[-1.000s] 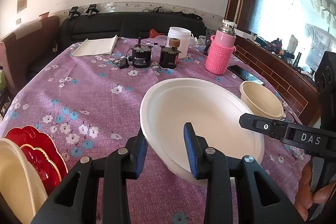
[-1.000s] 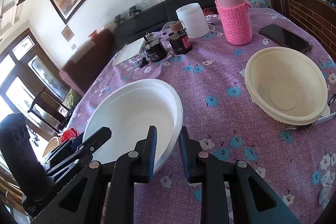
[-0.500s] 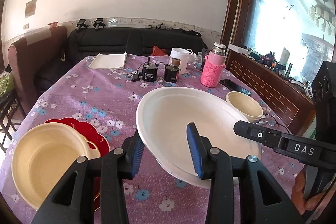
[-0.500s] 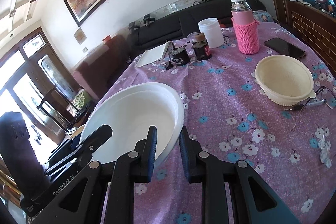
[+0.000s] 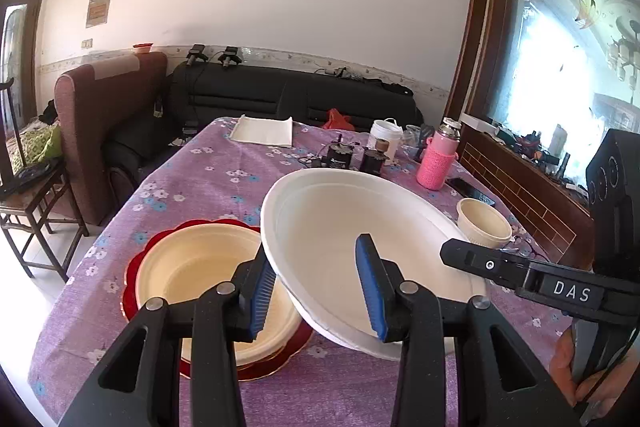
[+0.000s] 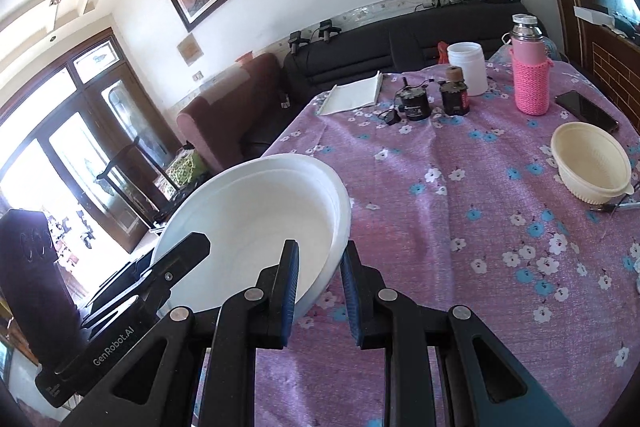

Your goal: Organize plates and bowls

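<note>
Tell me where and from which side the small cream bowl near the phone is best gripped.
Judging by its pose, grip the small cream bowl at its rim, one finger inside and one outside the thin wall. It sits upright and open on the tablecloth. Come from above on the near side; the phone lies behind it and a pen-like item touches its right base.

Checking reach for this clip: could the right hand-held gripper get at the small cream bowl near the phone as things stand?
Probably not yet: the right hand-held gripper is clamped on the big white bowl's rim. The cream bowl itself sits unobstructed.
</note>
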A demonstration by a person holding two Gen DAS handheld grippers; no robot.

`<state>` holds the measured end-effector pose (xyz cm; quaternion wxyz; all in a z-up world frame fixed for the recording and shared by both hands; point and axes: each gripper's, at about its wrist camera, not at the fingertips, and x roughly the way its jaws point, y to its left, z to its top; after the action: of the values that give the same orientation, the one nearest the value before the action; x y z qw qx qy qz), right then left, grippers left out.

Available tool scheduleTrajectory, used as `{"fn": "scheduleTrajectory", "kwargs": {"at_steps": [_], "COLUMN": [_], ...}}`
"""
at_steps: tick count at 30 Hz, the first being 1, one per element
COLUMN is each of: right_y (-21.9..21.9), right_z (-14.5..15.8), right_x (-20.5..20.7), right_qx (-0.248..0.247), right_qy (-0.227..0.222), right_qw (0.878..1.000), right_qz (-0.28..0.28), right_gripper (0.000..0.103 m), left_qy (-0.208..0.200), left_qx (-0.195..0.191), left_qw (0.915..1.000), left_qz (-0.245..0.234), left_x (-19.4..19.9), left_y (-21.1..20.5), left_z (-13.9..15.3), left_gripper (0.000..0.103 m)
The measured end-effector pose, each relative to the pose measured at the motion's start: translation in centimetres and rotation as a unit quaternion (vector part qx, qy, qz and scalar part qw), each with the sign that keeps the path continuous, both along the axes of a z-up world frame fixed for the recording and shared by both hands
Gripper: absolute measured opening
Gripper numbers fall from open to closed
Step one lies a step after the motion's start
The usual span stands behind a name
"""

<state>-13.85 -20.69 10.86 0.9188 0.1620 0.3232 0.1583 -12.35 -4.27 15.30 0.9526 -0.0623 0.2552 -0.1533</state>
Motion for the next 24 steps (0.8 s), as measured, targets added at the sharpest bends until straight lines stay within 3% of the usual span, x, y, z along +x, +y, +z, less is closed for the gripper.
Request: {"fn": "scheduleTrajectory", "kwargs": {"at_steps": [12, 24], "right_y": [6.8, 10.0], "right_z": [-0.8, -3.3], "right_x": [4.1, 7.2], "right_qx": [-0.007, -0.041], "right_qy": [0.025, 0.044], "right_qw": [0.998, 0.997], "right_qz": [0.05, 0.058], "right_gripper": [0.024, 0.024], "left_qy": [0.018, 0.049], "left_qx": [-0.025, -0.04], "left_qw": [0.9974, 0.9947], "left_qz": [0.066, 0.081], "left_x": [1.0, 3.3], "left_y": [6.6, 8.7], "left_z": [-1.5, -4.8], "left_gripper": [0.038, 0.038]}}
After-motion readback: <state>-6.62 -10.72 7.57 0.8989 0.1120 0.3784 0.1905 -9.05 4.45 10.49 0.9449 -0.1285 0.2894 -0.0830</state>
